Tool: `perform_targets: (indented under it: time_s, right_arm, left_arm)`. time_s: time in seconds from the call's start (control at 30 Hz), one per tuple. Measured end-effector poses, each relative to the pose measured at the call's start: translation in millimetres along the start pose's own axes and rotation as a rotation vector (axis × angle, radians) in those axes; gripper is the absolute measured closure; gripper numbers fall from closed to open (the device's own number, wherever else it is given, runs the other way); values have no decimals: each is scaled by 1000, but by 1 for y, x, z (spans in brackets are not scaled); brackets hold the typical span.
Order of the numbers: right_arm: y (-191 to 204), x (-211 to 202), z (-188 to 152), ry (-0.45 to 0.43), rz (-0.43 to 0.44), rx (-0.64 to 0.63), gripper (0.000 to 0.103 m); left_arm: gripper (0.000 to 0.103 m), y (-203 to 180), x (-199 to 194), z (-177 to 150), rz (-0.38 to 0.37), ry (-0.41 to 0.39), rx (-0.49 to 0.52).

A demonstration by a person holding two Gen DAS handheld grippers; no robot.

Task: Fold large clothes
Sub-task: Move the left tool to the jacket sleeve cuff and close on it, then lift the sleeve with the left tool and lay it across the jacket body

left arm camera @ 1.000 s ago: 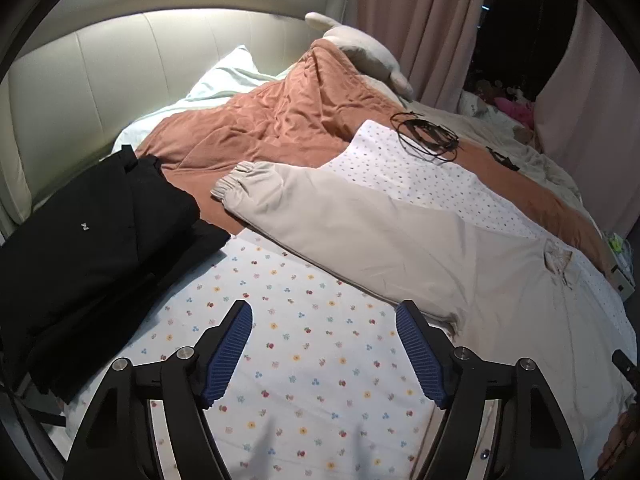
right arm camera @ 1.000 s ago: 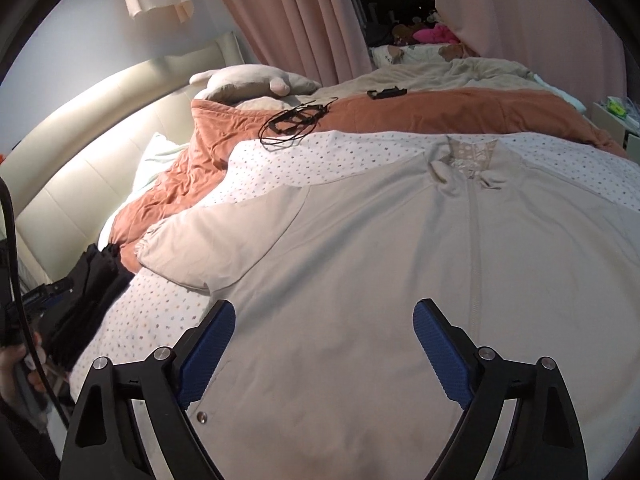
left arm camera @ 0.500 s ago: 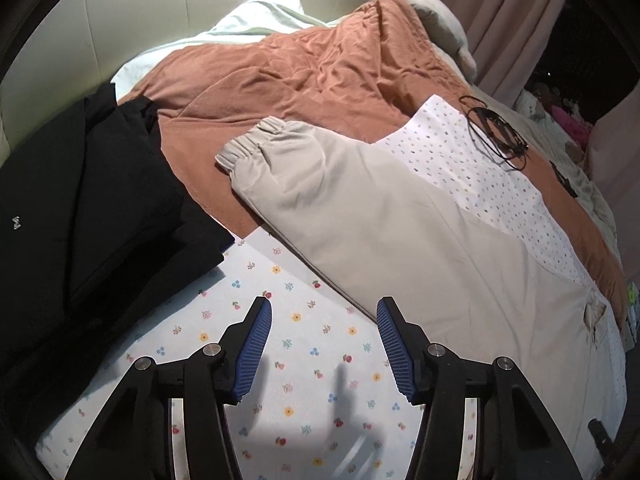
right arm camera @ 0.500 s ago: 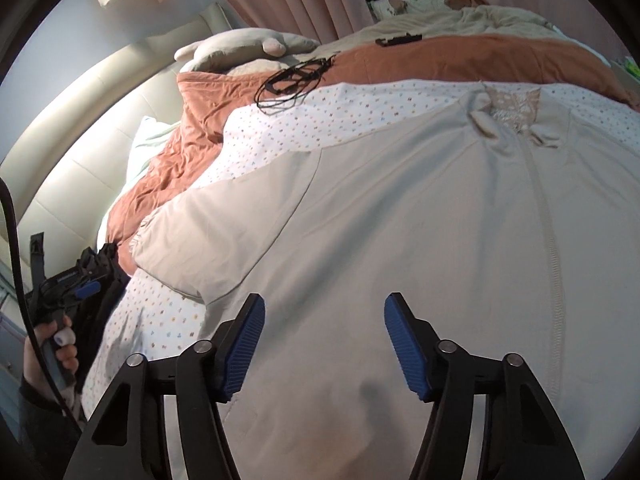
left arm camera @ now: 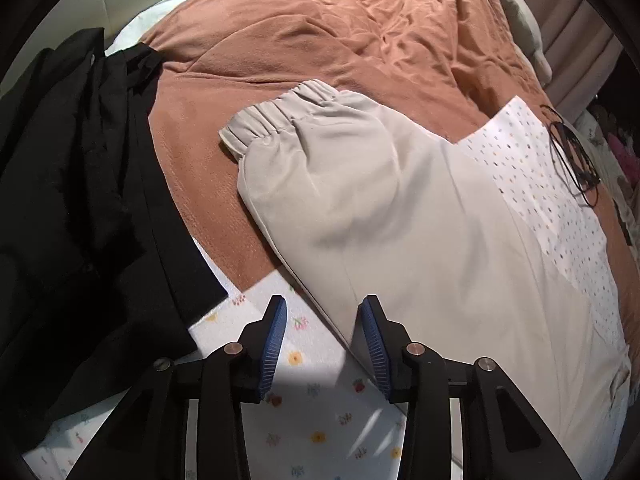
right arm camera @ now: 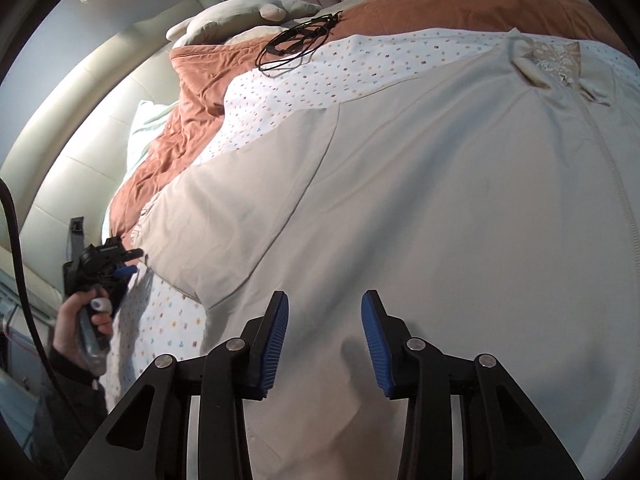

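- On the bed [right arm camera: 60, 176], over a flowered sheet [left arm camera: 320, 420], the beige jacket [right arm camera: 440, 208] lies spread flat, front up, its sleeve [left arm camera: 340, 168] stretched onto the rust quilt [left arm camera: 280, 32].
- Left gripper [left arm camera: 323, 344]: jaws closing, nothing pinched yet; only the sleeve's lower edge lies between the blue pads.
- Right gripper [right arm camera: 323, 344]: jaws closing above the jacket's body, no cloth visibly gathered between them.
- Risk: the left jaws may straddle the sleeve edge and sheet together, so a lift would drag the sheet along.
- Risk: smooth, flat cloth under the right jaws may slide out, leaving an empty pinch or one layer only, and the fold would go crooked.
- Risk: the black garment [left arm camera: 80, 200] lies just beside the left gripper and could snag.
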State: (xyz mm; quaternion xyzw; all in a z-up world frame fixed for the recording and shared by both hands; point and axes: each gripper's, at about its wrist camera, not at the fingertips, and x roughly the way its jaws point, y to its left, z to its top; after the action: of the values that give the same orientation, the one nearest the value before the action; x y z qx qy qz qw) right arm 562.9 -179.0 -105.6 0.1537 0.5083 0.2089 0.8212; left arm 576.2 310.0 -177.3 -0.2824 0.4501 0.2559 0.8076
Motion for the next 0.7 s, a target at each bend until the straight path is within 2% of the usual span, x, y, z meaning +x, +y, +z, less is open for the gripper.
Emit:
perform_targets:
  time_s: [0.03, 0.1, 0.13, 0.17, 0.23, 0.3, 0.4, 0.53, 0.7]
  right_arm:
    - [1, 4, 0, 7, 12, 11, 71]
    - [4, 13, 0, 23, 41, 30, 78]
    - [7, 18, -1, 29, 56, 35, 81]
    - [11, 22, -2, 36, 71, 38, 82]
    - [20, 30, -4, 48, 105, 41, 88]
    - [29, 38, -5, 60, 143, 46, 88]
    - [41, 50, -5, 68, 203, 76, 89]
    - [47, 72, -5, 85, 224, 127, 90]
    - [50, 105, -9, 138, 226, 187, 91]
  left_arm:
    - [69, 2, 3, 3, 1, -8, -9]
    - [84, 5, 6, 9, 23, -35, -14]
    - [95, 5, 6, 11, 25, -41, -17]
    - [98, 5, 3, 12, 19, -47, -25]
    - [100, 0, -10, 12, 11, -89, -11]
    - [100, -9, -27, 11, 6, -136, 26]
    - [100, -20, -57, 15, -61, -197, 59]
    - [101, -40, -101, 27, -130, -265, 111]
    - [101, -75, -151, 30, -230, -310, 174]
